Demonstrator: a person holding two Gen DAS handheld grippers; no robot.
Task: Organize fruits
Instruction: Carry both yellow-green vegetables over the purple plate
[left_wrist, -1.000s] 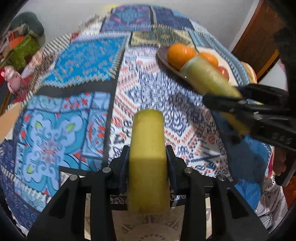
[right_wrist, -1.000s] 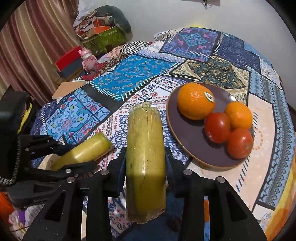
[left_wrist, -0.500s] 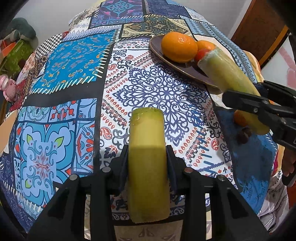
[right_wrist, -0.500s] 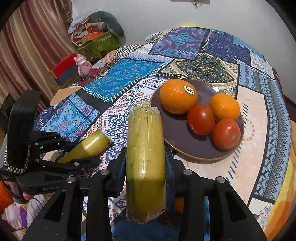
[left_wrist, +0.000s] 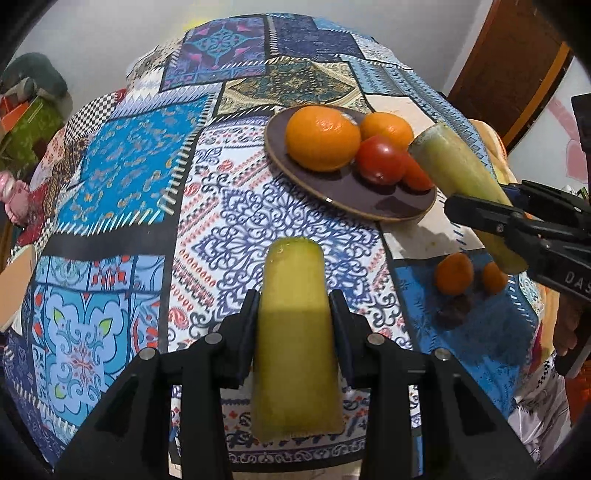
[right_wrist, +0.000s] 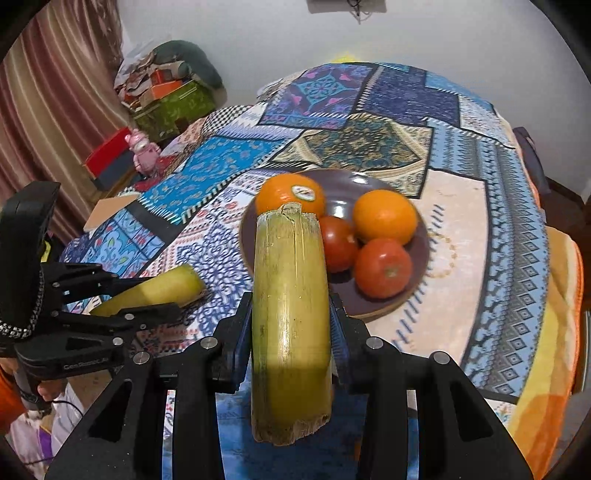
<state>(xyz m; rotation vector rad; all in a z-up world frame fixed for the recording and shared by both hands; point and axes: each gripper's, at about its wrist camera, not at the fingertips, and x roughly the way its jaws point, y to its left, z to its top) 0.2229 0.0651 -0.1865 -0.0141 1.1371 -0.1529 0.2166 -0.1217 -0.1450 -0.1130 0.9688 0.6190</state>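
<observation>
My left gripper (left_wrist: 295, 314) is shut on a short yellow-green sugarcane piece (left_wrist: 295, 266), held above the patterned tablecloth. To its right, my right gripper (left_wrist: 517, 221) is shut on a second cane piece (left_wrist: 454, 166) whose tip hangs over the edge of a brown plate (left_wrist: 369, 206). In the right wrist view that gripper (right_wrist: 291, 321) holds its cane (right_wrist: 290, 277) upright in front of the plate (right_wrist: 343, 188), which carries two oranges (right_wrist: 384, 218) and two tomatoes (right_wrist: 382, 267). At the left of that view is the left gripper (right_wrist: 147, 295) with its cane (right_wrist: 166, 288).
Two small orange fruits (left_wrist: 453, 273) and a dark lump (left_wrist: 456, 306) lie on the blue cloth patch near the table's near edge. A pink toy (right_wrist: 142, 151), boxes (right_wrist: 166, 99) and a curtain stand beyond the table's left side; a wooden door (left_wrist: 509, 74) is at the right.
Both grippers have moved forward over the table toward the plate, which now shows nearer and more central in both views. Each still grips its cane piece.
</observation>
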